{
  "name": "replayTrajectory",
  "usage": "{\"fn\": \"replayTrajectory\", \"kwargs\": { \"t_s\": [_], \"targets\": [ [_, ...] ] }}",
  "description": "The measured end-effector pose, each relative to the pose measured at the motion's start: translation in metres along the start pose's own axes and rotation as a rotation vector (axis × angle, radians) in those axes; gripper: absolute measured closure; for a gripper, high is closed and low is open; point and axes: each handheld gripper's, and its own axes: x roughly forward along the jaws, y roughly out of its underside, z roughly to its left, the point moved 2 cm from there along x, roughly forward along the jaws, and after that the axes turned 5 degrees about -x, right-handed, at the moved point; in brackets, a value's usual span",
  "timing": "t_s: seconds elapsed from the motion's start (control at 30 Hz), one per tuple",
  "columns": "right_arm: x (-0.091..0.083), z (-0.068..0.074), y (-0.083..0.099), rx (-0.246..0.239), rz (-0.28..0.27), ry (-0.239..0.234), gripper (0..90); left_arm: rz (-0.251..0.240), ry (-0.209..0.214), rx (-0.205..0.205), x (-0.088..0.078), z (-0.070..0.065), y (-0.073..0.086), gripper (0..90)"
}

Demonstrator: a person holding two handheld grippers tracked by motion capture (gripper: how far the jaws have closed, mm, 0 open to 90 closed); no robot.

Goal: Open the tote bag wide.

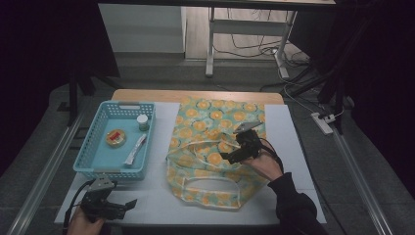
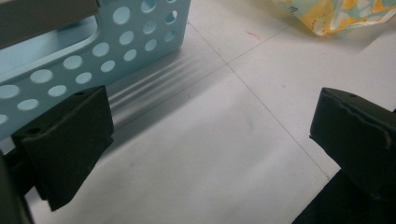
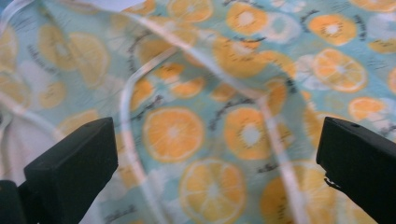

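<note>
A cloth bag (image 1: 210, 147) printed with orange slices on teal lies flat on the white mat, its white strap handles (image 1: 208, 182) toward the person. My right gripper (image 1: 229, 157) hovers over the bag's middle with its jaws wide apart. In the right gripper view the gripper (image 3: 215, 158) has only the printed cloth (image 3: 224, 93) and a white strap (image 3: 125, 116) beneath it, nothing pinched. My left gripper (image 1: 130, 203) rests low near the mat's front left corner, open. In the left gripper view the gripper (image 2: 210, 140) has bare mat between its jaws.
A light blue perforated basket (image 1: 98, 169) stands left of the bag, holding a small capped jar (image 1: 142, 121), a round red and yellow item (image 1: 116, 138) and a white packet (image 1: 135, 149). Its wall (image 2: 93, 60) is close beside the left gripper. A bag corner (image 2: 336, 16) shows farther off.
</note>
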Motion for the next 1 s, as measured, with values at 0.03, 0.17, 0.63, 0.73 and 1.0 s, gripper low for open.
{"fn": "replayTrajectory", "kwargs": {
  "t_s": [0.03,0.17,0.63,0.73,1.0],
  "targets": [
    [0.0,0.004,0.001,-0.005,0.005,-0.001,0.0,0.0,0.001,0.0,0.0,0.0,0.0,0.0],
    [0.004,0.015,0.009,-0.025,0.038,-0.019,0.0,-0.002,0.003,0.001,0.0,0.0,0.0,0.0],
    [0.034,0.021,0.047,-0.054,0.162,-0.026,0.9,-0.001,0.004,0.011,-0.001,-0.001,0.0,0.0],
    [0.032,0.024,0.049,-0.07,0.136,-0.031,7.4,-0.001,0.003,0.014,0.0,-0.001,0.0,0.0],
    [0.022,0.027,0.046,-0.103,0.137,-0.058,47.8,0.003,0.001,0.016,0.0,-0.001,0.0,0.0]
  ]
}}
